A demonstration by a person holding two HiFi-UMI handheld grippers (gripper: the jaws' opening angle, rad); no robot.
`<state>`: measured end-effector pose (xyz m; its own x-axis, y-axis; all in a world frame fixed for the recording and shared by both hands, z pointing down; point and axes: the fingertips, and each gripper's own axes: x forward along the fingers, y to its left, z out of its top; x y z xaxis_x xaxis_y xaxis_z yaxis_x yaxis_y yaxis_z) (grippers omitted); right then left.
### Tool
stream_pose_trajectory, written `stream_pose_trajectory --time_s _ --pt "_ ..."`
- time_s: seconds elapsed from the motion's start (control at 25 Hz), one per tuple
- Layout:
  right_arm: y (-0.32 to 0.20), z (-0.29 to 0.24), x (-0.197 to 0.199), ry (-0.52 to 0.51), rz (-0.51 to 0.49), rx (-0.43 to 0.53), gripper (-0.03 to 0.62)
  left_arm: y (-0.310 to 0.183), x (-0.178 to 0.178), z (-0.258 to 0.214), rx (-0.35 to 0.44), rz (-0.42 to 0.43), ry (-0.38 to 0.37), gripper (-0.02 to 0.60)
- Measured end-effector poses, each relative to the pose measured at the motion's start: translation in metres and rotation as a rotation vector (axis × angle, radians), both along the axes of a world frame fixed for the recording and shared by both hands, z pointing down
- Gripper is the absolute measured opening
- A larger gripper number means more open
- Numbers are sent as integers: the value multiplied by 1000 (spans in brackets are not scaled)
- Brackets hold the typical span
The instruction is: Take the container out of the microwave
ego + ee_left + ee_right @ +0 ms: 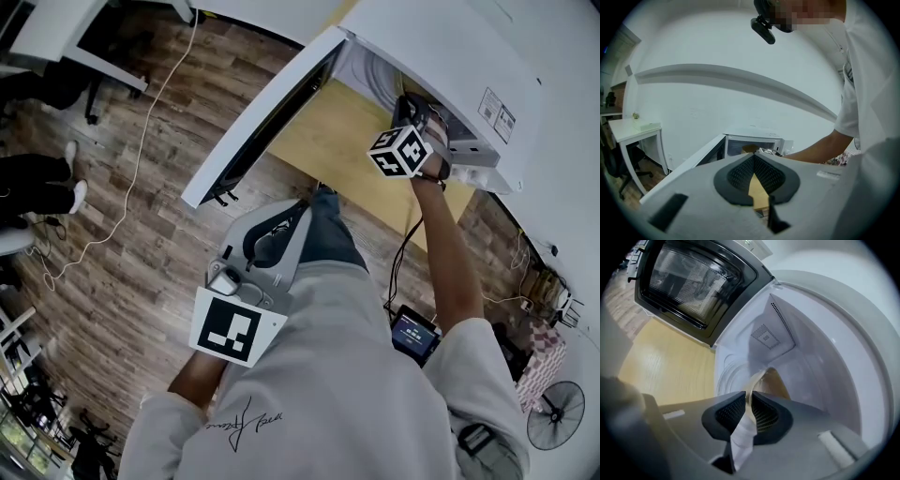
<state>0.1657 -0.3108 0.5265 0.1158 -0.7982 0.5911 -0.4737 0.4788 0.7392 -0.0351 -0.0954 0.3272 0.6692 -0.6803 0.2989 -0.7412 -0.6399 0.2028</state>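
The white microwave (pixel 441 66) stands on a yellow table (pixel 342 141) with its door (pixel 272 112) swung wide open. My right gripper (pixel 412 122) reaches into the cavity, its fingertips hidden there in the head view. In the right gripper view the right gripper (pixel 749 399) is shut on the thin rim of a tan, translucent container (pixel 773 383) that sits on the glass turntable (pixel 727 378). My left gripper (pixel 286 223) hangs back near my body, away from the microwave. In the left gripper view the left gripper (pixel 753 159) has its pads meeting at the tips with nothing held.
The open door (pixel 693 282) juts out to the left of the cavity. A white cable (pixel 131 178) trails over the wooden floor. A white desk (pixel 640 129) and a chair stand off to the left, and a fan (pixel 555 414) sits at the lower right.
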Motion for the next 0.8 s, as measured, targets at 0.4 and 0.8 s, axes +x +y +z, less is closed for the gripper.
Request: stream_pose_trajectory --time_s 0.4,0.8 --pt "30 -6 -14 -63 -16 -21 57 1 0 -5 19 19 8 -3" --pt "60 -10 -30 -96 -27 -61 55 4 -8 -10 35 13 22 -3"
